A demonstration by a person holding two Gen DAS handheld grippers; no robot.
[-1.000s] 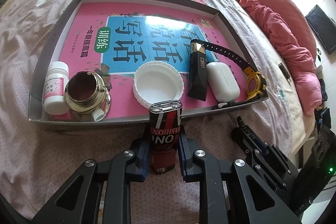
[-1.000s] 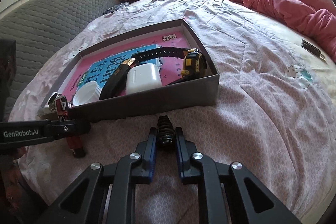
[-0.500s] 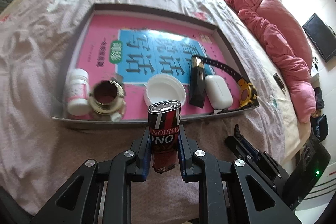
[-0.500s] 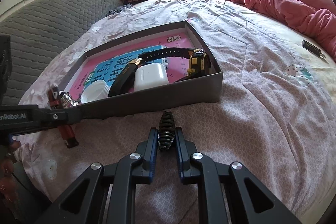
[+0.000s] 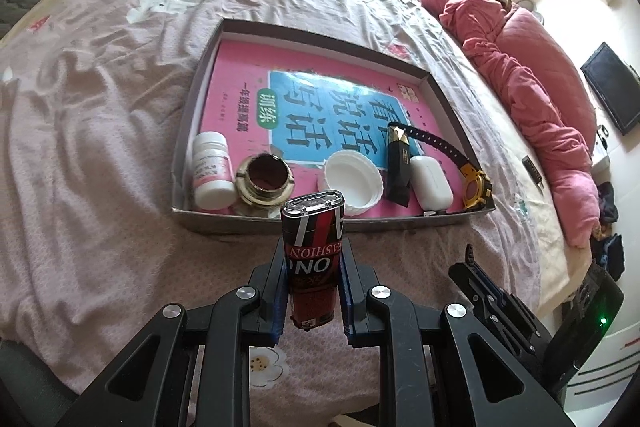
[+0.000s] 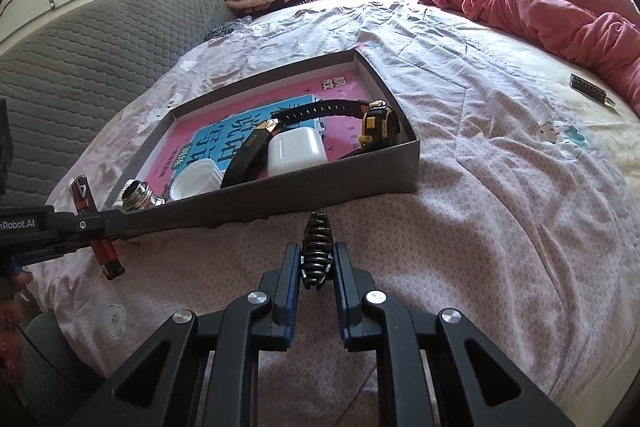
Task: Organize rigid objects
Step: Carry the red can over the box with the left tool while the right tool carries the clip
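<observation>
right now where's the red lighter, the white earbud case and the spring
red lighter [image 5: 313, 255], left wrist view, printed front face
white earbud case [image 5: 431, 182], left wrist view, top of its lid
spring [image 6: 317, 247], right wrist view, middle coils
</observation>
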